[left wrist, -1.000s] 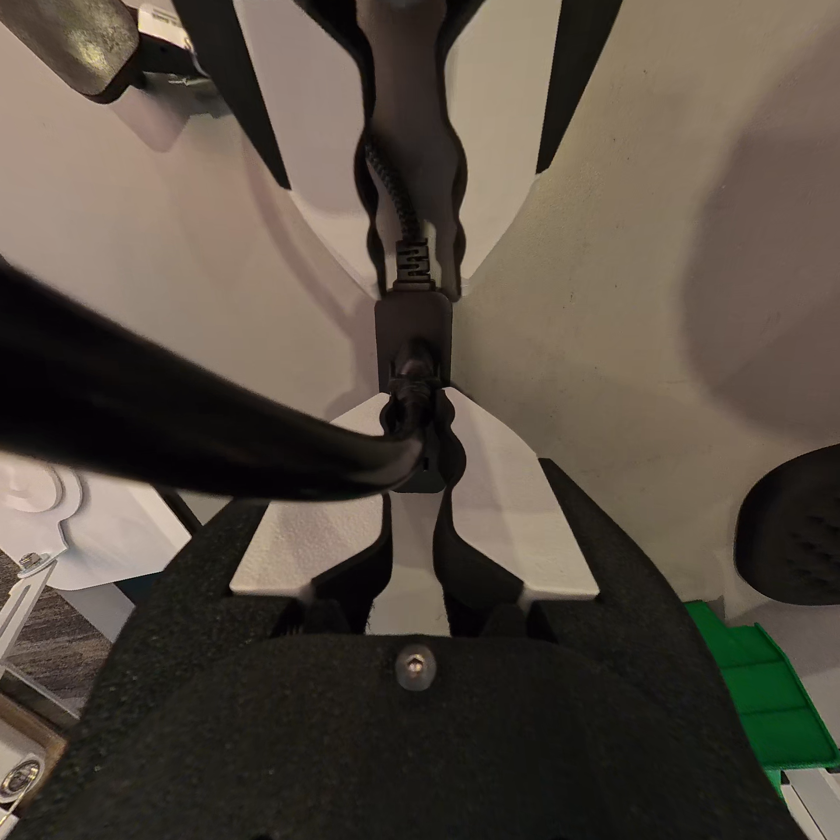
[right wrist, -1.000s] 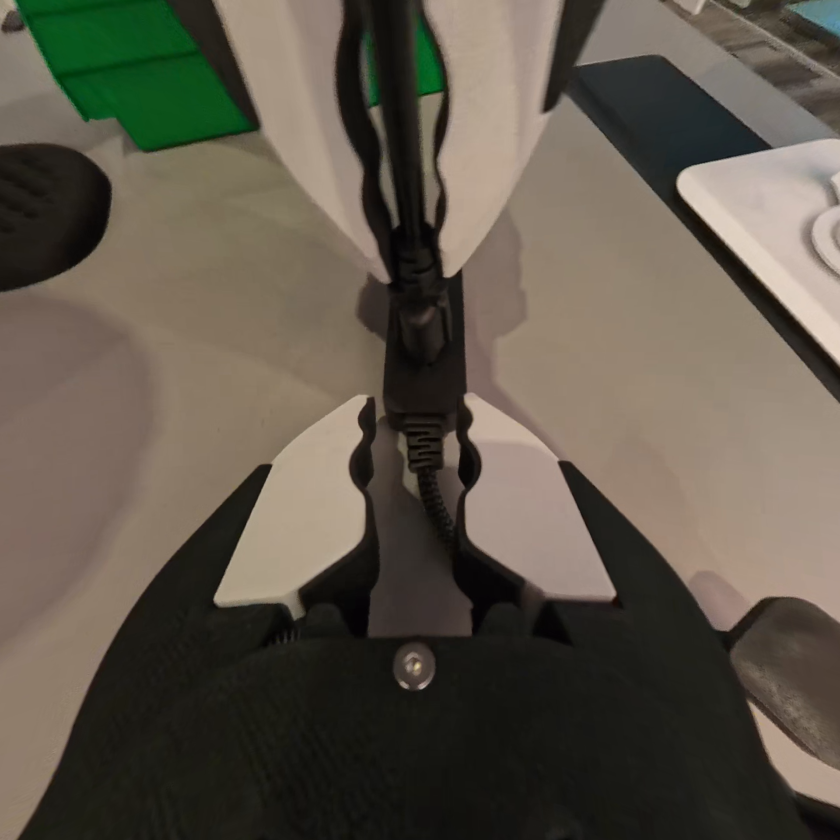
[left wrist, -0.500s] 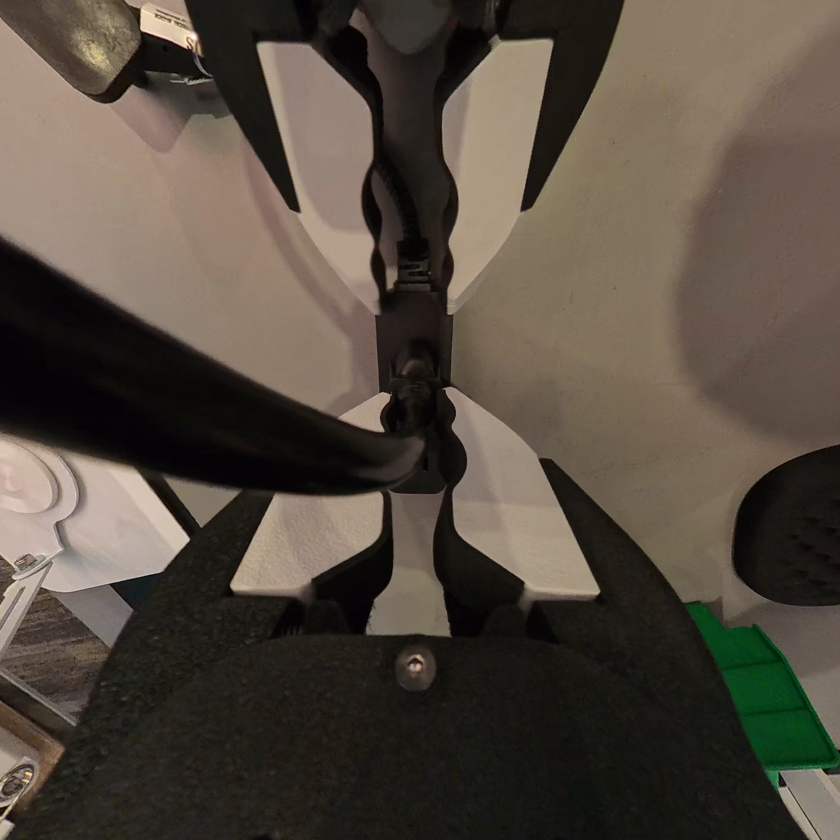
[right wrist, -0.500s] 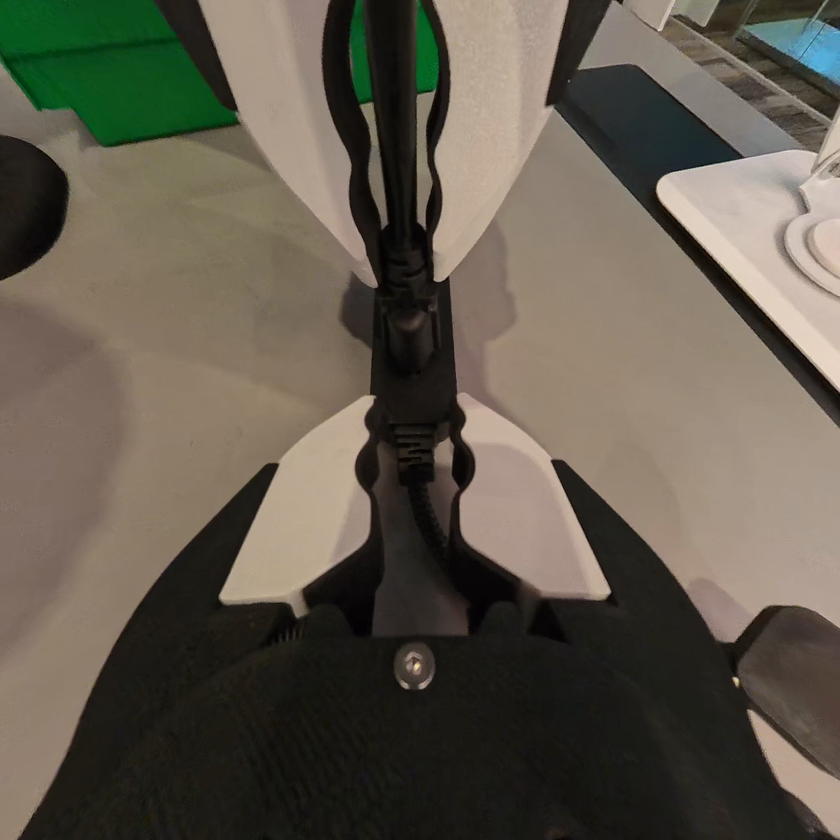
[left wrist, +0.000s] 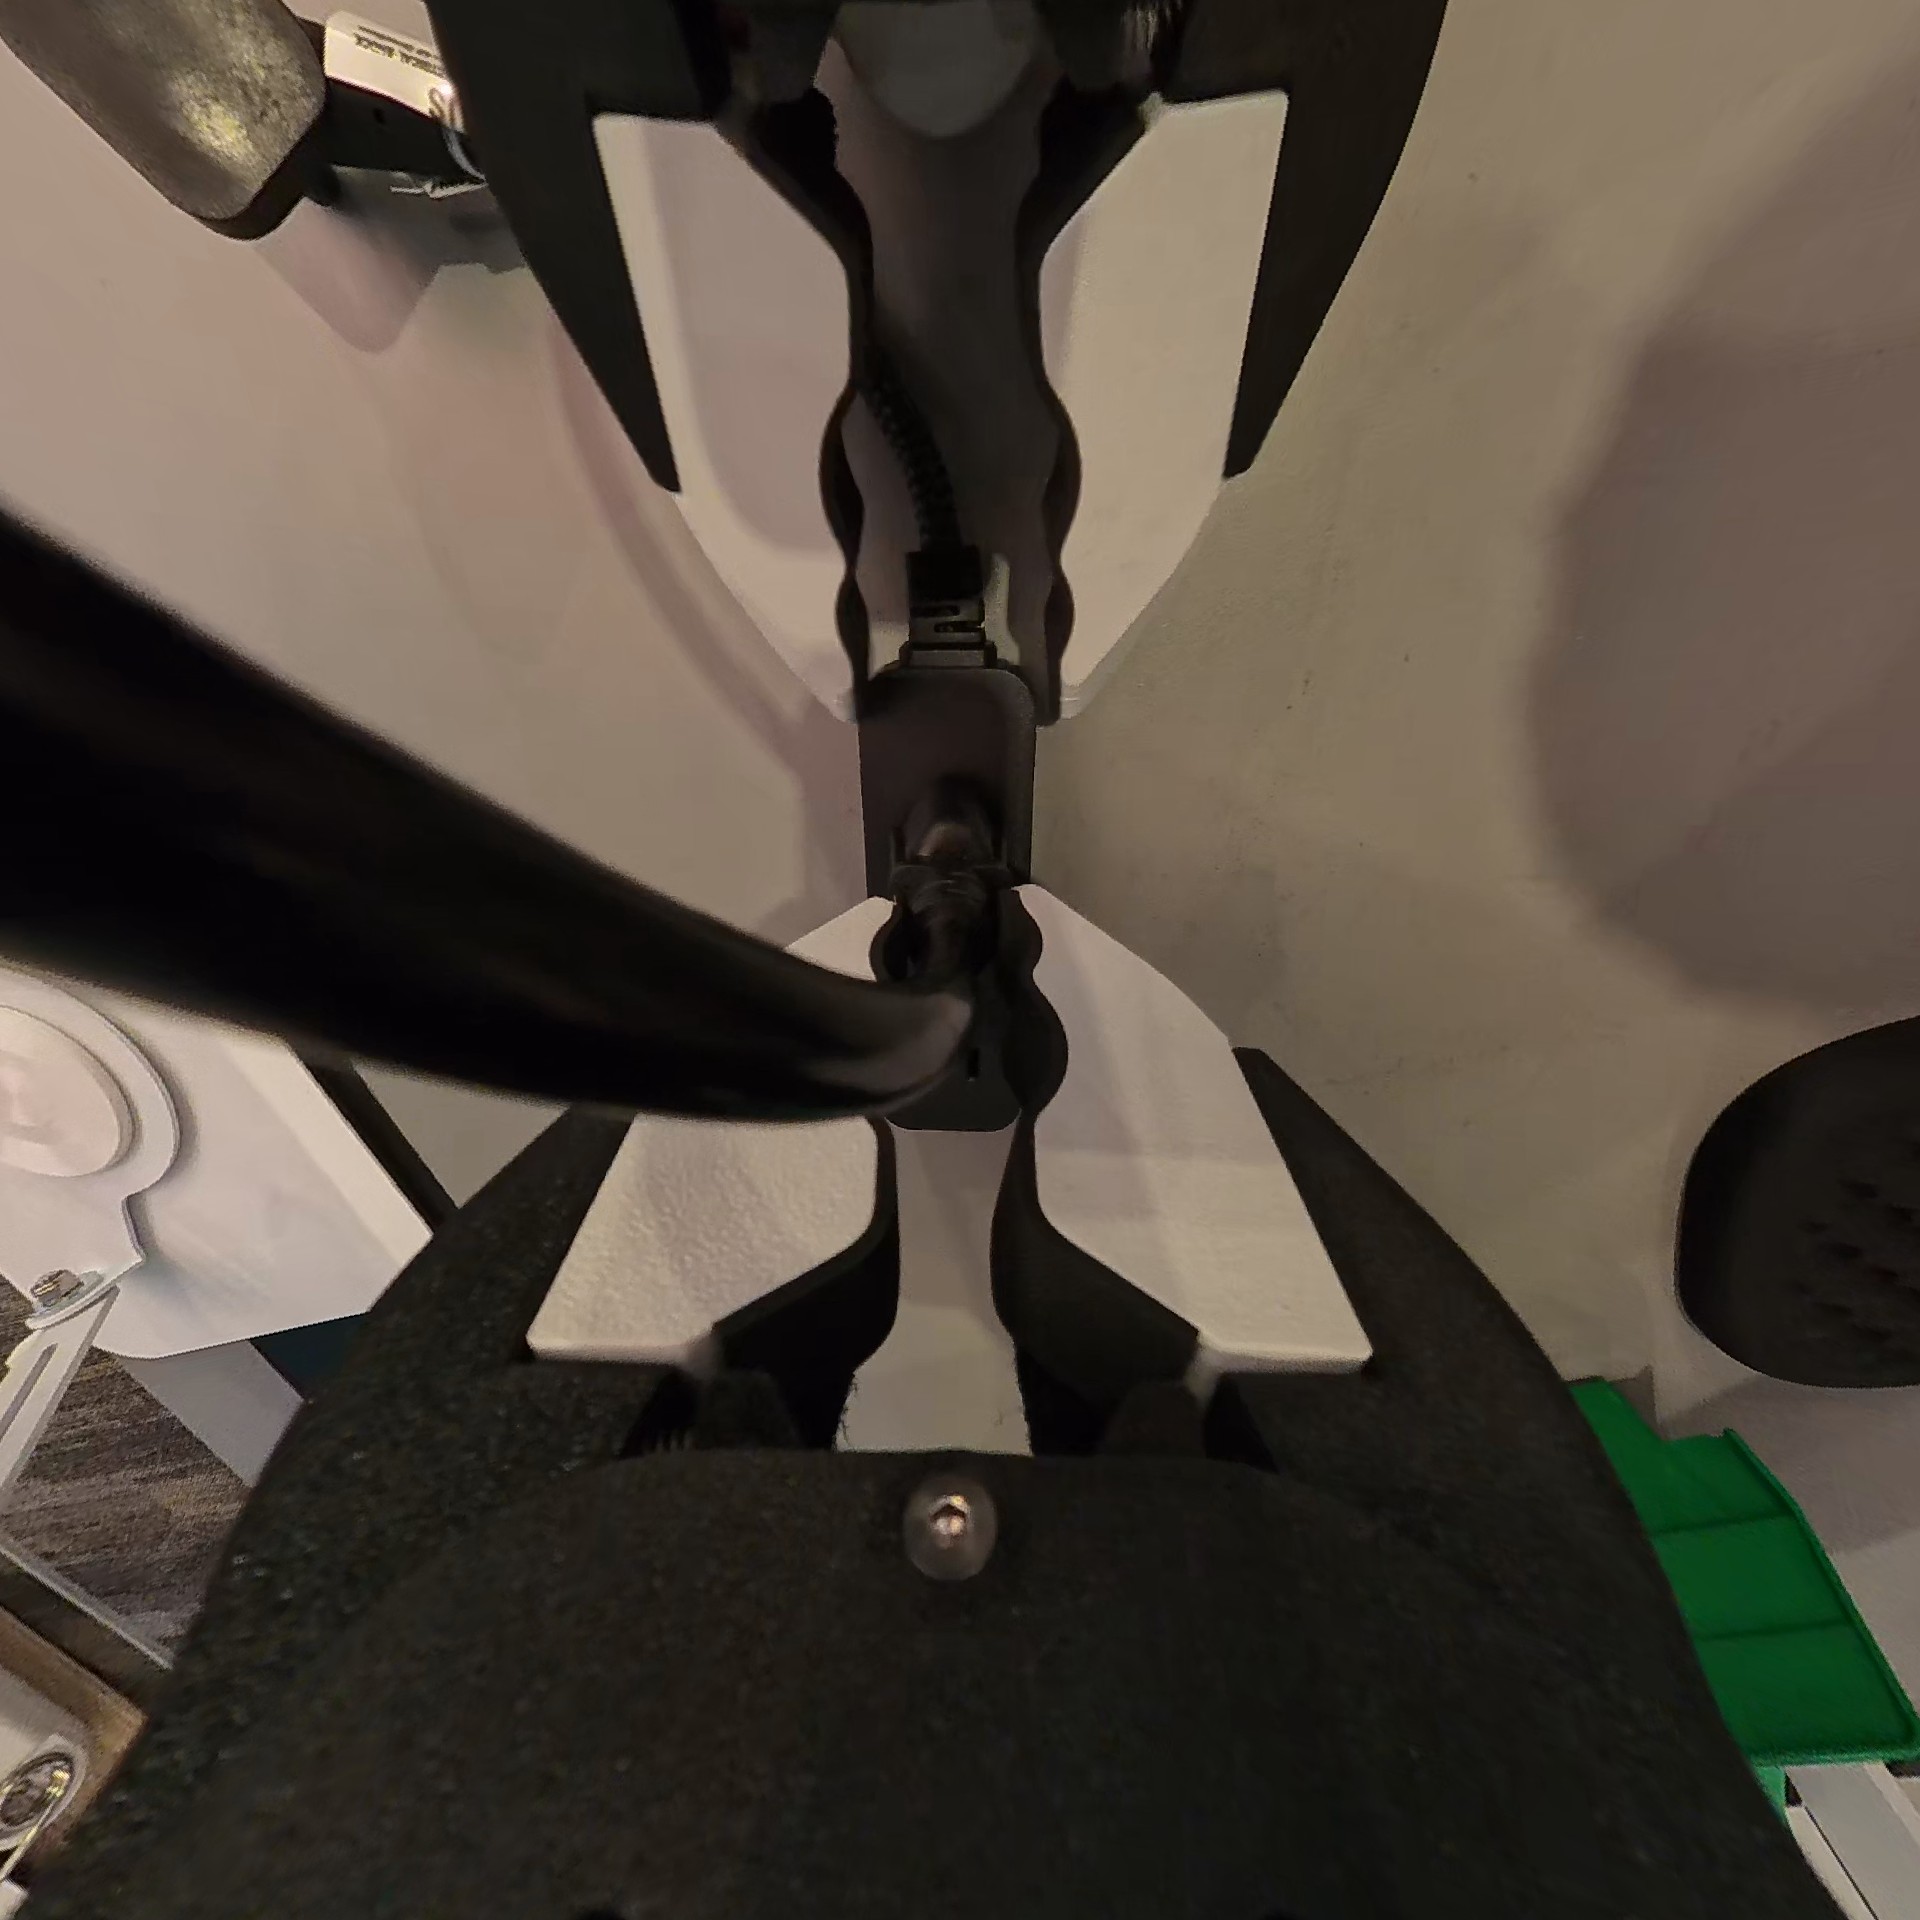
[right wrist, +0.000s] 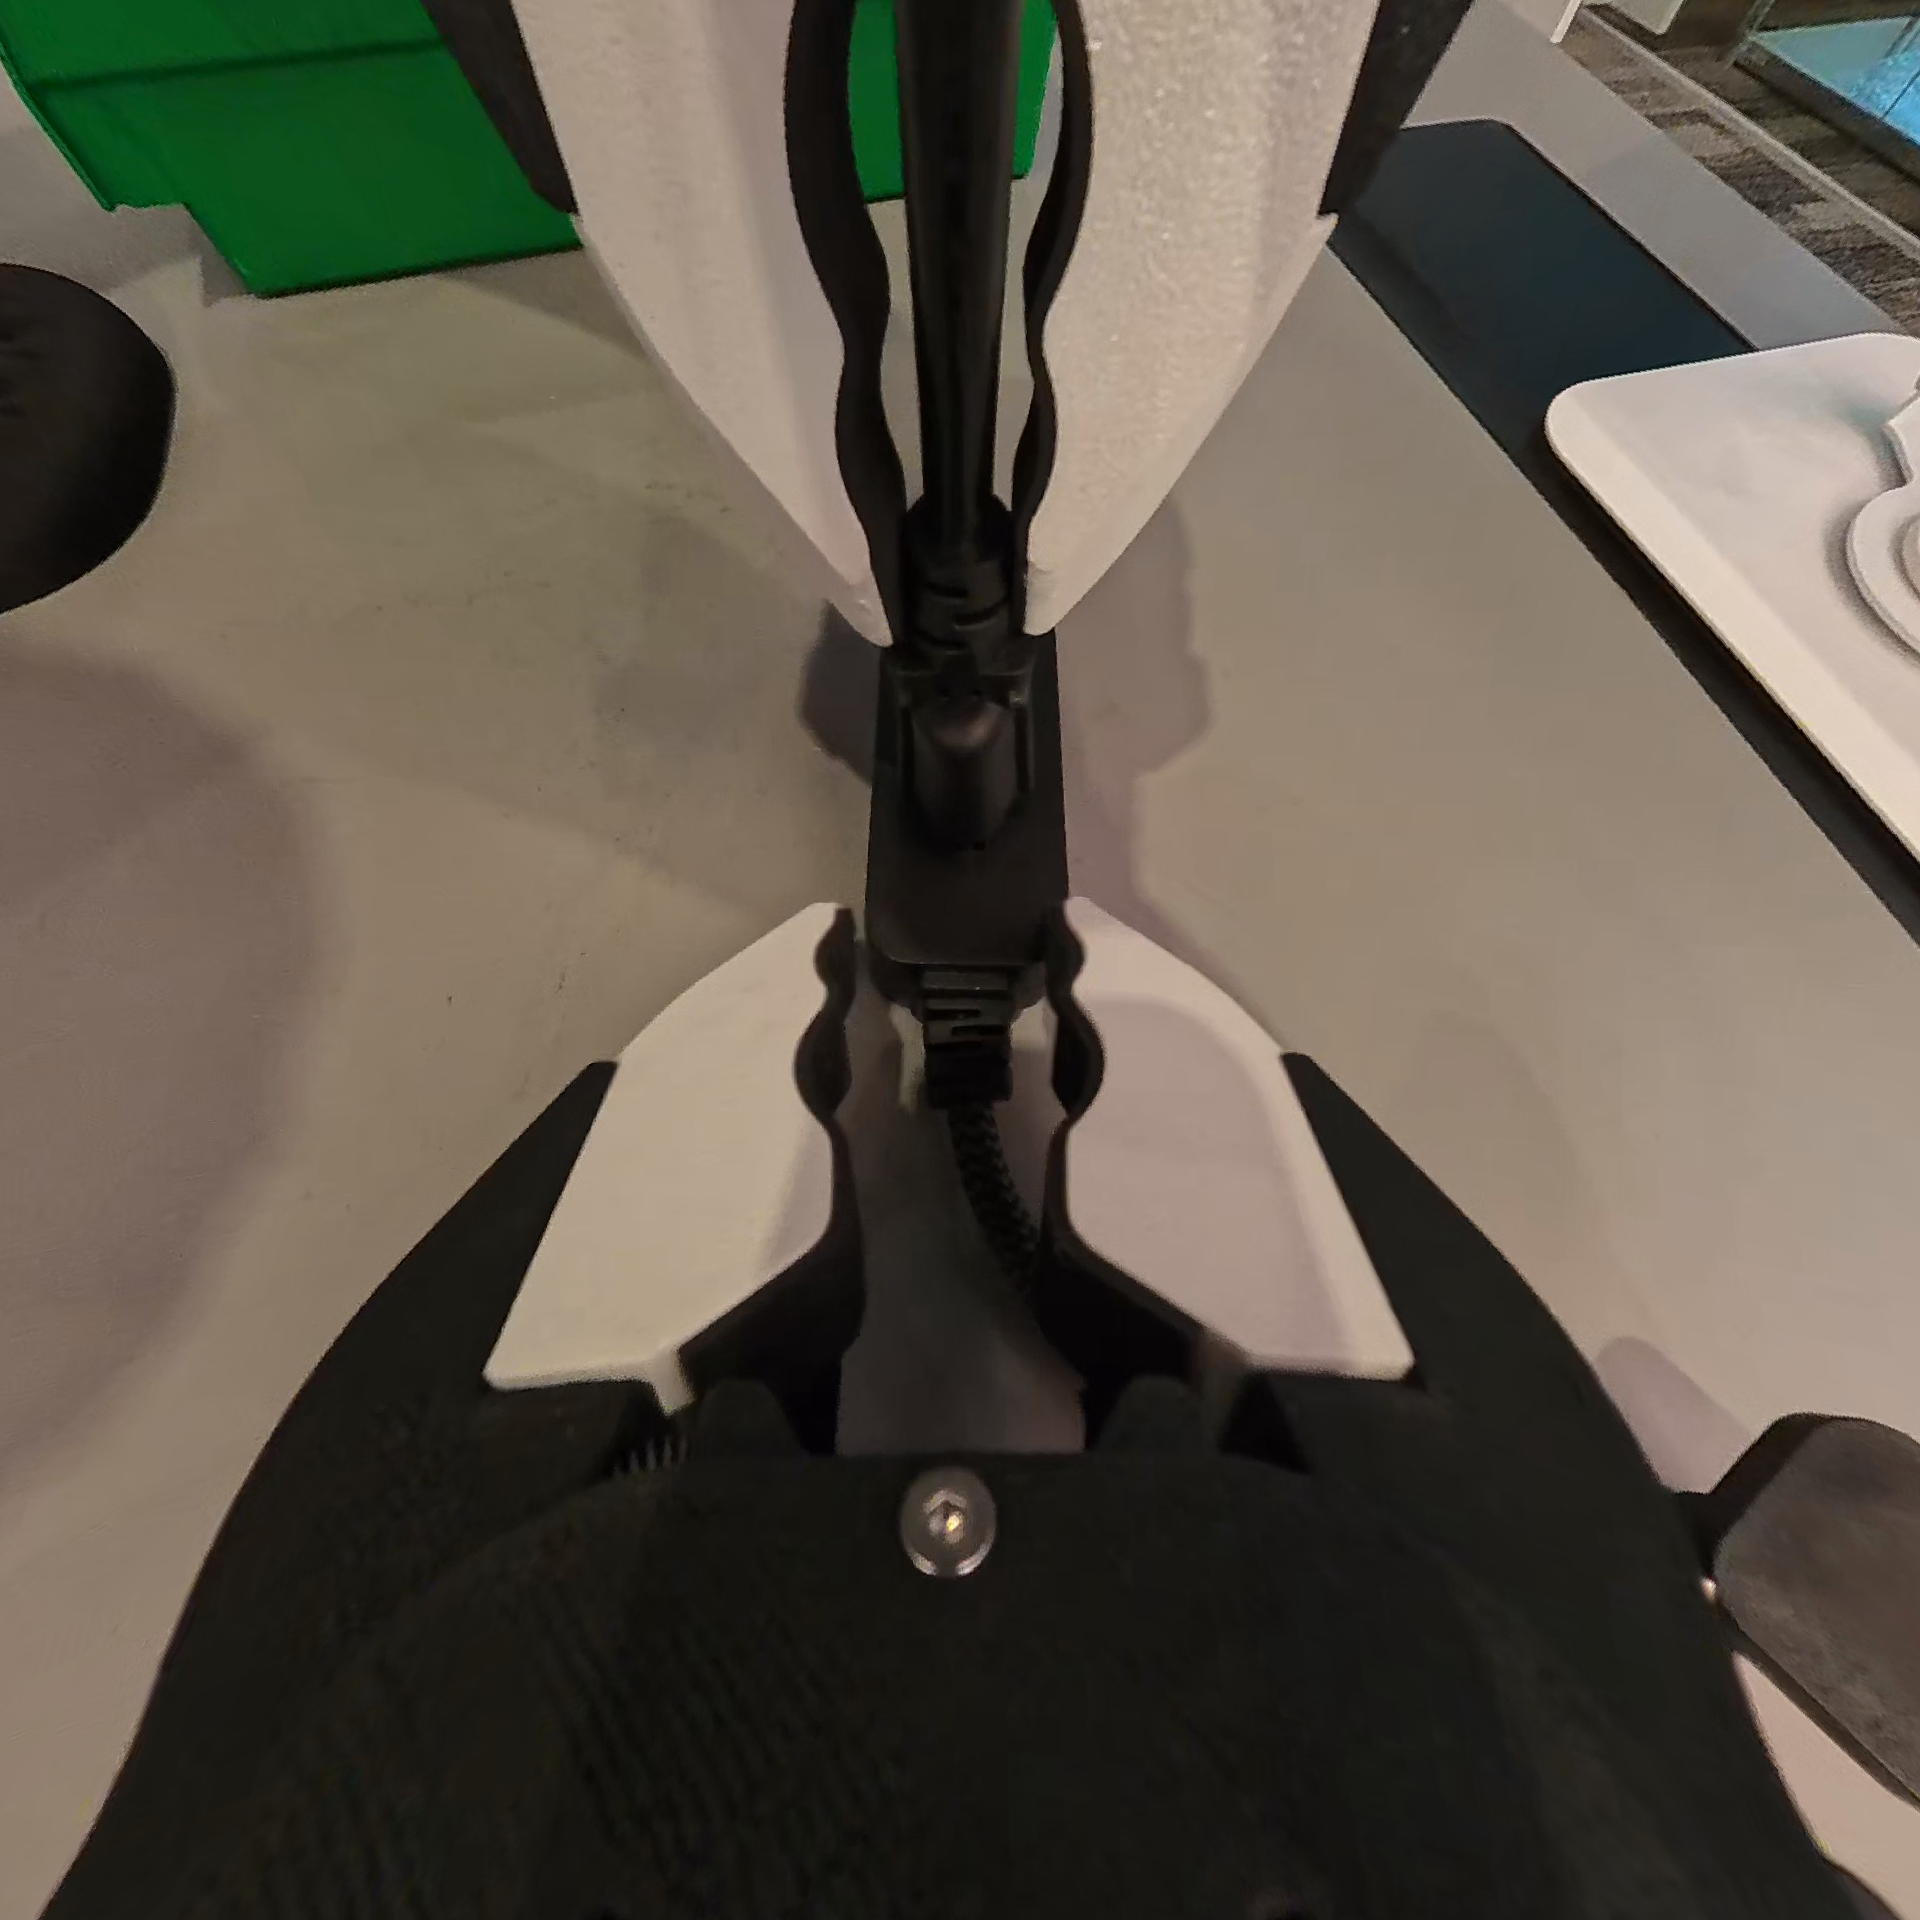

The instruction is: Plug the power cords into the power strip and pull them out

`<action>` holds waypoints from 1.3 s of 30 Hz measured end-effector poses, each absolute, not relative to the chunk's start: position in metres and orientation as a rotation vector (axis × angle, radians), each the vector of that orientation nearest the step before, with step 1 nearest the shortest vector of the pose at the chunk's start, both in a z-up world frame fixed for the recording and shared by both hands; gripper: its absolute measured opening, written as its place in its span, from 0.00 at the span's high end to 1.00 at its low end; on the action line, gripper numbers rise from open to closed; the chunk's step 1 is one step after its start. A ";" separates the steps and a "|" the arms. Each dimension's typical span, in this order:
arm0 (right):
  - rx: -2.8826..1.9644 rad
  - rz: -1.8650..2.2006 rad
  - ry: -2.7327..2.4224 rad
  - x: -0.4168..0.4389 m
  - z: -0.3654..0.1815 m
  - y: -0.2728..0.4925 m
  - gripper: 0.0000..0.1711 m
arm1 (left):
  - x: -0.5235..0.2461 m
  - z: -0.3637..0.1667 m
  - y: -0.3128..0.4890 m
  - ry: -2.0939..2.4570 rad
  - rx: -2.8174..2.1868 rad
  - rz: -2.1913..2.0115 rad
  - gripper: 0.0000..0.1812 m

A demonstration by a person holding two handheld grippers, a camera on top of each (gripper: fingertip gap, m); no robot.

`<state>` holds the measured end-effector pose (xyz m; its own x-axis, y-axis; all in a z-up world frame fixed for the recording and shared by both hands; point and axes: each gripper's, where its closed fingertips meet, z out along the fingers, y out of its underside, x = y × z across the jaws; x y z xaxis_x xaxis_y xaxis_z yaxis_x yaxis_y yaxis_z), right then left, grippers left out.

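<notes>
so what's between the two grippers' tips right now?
Only the small black power strip with a black plug in it; left gripper and right gripper grip opposite ends. Both wrist views show it.

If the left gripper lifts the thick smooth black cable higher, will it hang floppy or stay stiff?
Probably rather stiff: the thick smooth black cable leaves the left gripper in one broad curve, without kinks. Its glossy jacket may be slippery, though the wavy pads should help hold it.
</notes>
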<state>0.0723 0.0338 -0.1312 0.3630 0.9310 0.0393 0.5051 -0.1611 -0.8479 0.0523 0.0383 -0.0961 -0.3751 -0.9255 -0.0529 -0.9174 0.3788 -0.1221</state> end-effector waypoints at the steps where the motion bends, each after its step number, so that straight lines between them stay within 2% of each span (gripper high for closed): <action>1: -1.807 0.650 -1.260 0.072 -0.131 0.034 0.77 | 0.052 -0.096 0.038 2.513 -1.687 -0.109 0.91; 39: -1.831 0.583 -1.253 0.071 -0.135 0.038 0.77 | 0.053 -0.097 0.038 2.546 -1.664 -0.112 0.91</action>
<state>0.0711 0.0376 -0.1349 0.3972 0.9148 0.0728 0.5336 -0.1657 -0.8293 0.0529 0.0380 -0.0967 -0.3988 -0.9161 -0.0416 -0.9089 0.4009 -0.1151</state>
